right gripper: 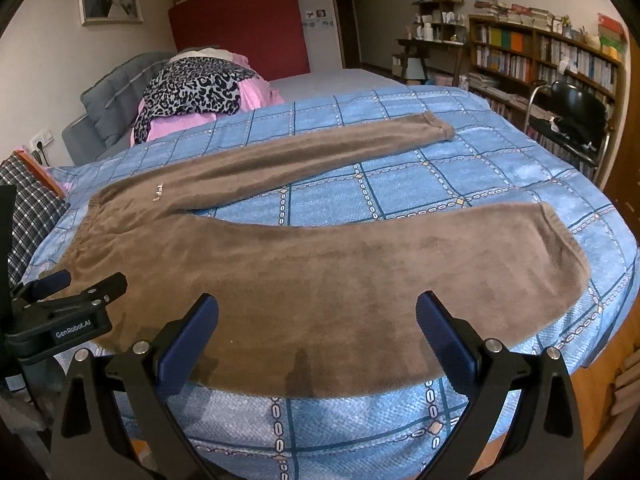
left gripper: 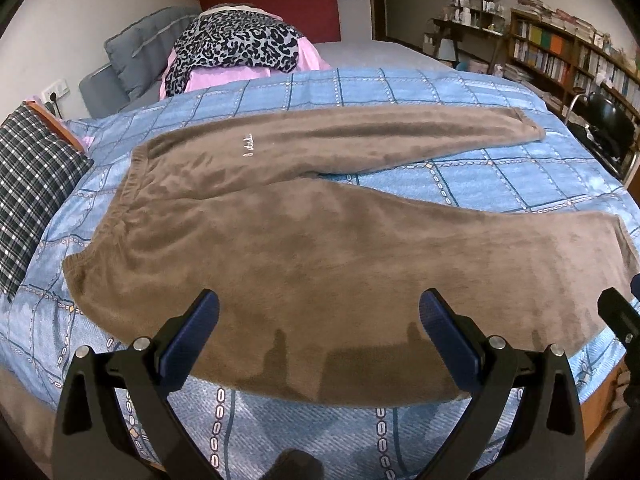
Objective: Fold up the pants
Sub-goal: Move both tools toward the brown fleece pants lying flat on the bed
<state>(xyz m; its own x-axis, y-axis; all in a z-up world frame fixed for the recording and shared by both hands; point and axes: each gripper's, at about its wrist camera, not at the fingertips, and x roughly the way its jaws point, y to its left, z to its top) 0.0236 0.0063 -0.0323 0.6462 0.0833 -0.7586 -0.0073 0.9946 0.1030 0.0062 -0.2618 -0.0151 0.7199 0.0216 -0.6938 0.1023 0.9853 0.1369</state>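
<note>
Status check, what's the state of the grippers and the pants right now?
Left gripper open, right gripper open, both empty. Pants flat on bedspread, legs splayed, unfolded. Nothing in the way.

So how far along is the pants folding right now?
Done: the brown pants lie flat on the blue bedspread, legs spread apart. In hand: nothing; the left gripper and right gripper hover open over the near leg. Left: every fold.

Brown fleece pants (left gripper: 304, 232) lie spread flat on a blue checked blanket (left gripper: 480, 184) — waistband to the left, legs splayed rightward. The left gripper (left gripper: 319, 312) hovers over the near leg, jaws wide apart. A leopard-print cloth (left gripper: 236, 46) sits behind.
</note>
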